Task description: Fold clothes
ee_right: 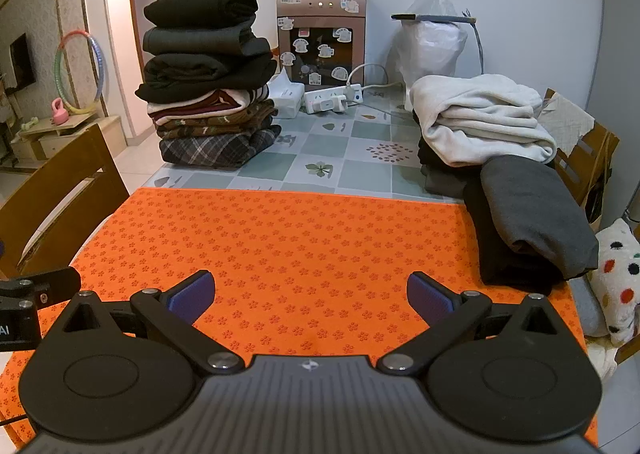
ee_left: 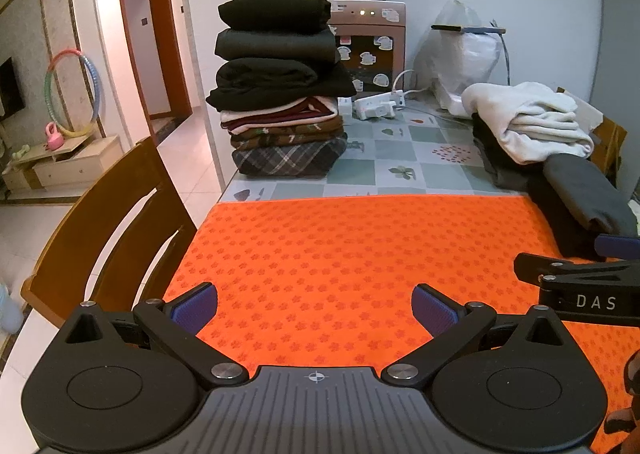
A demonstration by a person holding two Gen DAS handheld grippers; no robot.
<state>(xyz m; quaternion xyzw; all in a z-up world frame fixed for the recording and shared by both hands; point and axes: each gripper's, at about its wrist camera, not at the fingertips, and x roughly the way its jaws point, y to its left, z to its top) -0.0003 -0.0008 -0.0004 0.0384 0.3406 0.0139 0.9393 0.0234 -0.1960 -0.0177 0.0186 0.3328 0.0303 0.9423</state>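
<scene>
My left gripper (ee_left: 315, 308) is matte black plastic: two round housings sit near the camera, each with a shallow circular recess, and between them lies a grey ribbed plate stamped with a small crosshair mark. Angled black link arms run out from silver pivot screws to the fingers (ee_left: 195, 308), which carry blue textured pads. Each housing rises into a triangular cut-out topped by another silver screw. My right gripper (ee_right: 311, 296) is built the same way, with the same crosshair and blue pads (ee_right: 430, 300). Seen from the left camera, its black side bears white letters "DAS" and small screws
</scene>
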